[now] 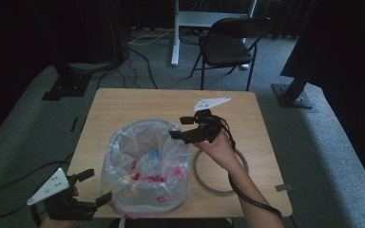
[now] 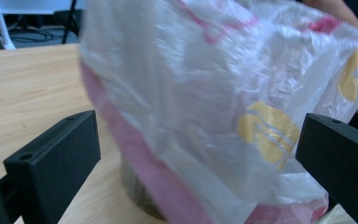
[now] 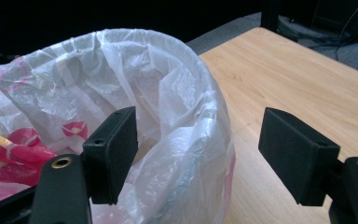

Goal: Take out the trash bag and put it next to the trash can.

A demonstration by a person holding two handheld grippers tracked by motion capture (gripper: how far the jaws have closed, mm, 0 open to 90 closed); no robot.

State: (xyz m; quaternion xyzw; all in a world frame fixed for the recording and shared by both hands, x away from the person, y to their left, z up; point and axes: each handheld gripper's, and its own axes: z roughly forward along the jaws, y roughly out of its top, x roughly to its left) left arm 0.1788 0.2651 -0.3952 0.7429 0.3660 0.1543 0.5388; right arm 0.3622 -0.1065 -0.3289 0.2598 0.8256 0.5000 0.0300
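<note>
1. Bin [image 1: 145, 209]: stands near the front edge of the counter [image 1: 123, 102], left of centre, upright. In the left gripper view a dark base shows under the plastic. Judged placed within easy reach of both hands.

2. Bag [image 1: 145, 156]: clear plastic with pink and yellow print, lining the bin; its mouth is folded out over the rim and hangs down the outside. Judged draped this way so the rim carries it and the mouth stays wide.

3. Ring [image 1: 218, 187]: a grey hoop lying flat on the counter just right of the bin, partly under the right forearm. Judged to be the bin's clamp ring, set aside until the bag is seated; it is not yet on.

4. Right gripper [image 1: 186, 127]: jaws spread, straddling the bag's folded rim at the far right side, one jaw inside the mouth, one outside. The pads do not press the plastic. Judged lined up to pinch or smooth that edge.

5. Left gripper [image 1: 94, 186]: jaws spread wide, holding nothing, at the bin's near left side, facing the bag's outer wall [image 2: 205, 107]. Judged ready to steady or tug the skirt.
</note>
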